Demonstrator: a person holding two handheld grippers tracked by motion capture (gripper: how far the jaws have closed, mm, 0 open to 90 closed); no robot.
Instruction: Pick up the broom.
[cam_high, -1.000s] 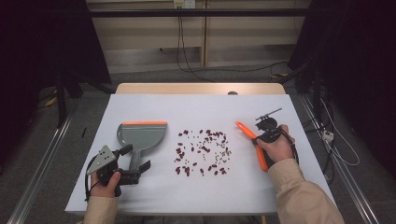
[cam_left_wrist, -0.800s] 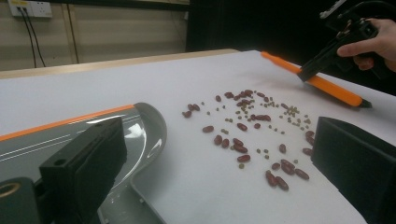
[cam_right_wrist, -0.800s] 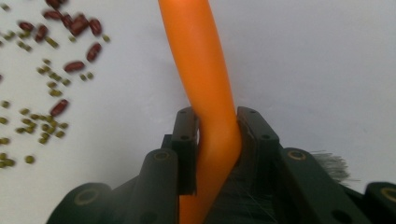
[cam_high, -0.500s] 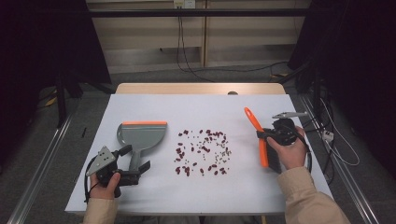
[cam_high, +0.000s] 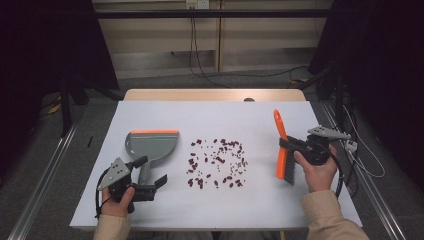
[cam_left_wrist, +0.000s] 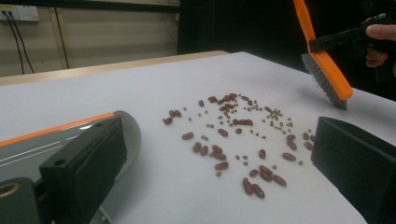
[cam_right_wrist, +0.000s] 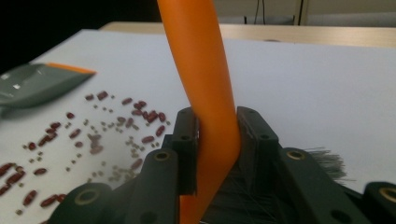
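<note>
The right claw (cam_right_wrist: 215, 140) is clamped on the orange brush handle (cam_right_wrist: 201, 70), which rises between both black jaws and leaves the frame at the top. Dark bristles (cam_right_wrist: 322, 161) show behind the jaws. Red beans (cam_right_wrist: 140, 112) and smaller pale grains lie scattered on the white surface (cam_right_wrist: 327, 84). The grey dustpan (cam_right_wrist: 32, 81) rests at far left.

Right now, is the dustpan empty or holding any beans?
Empty: the grey dustpan shows a bare tray, and the beans lie scattered on the table beside it.
</note>
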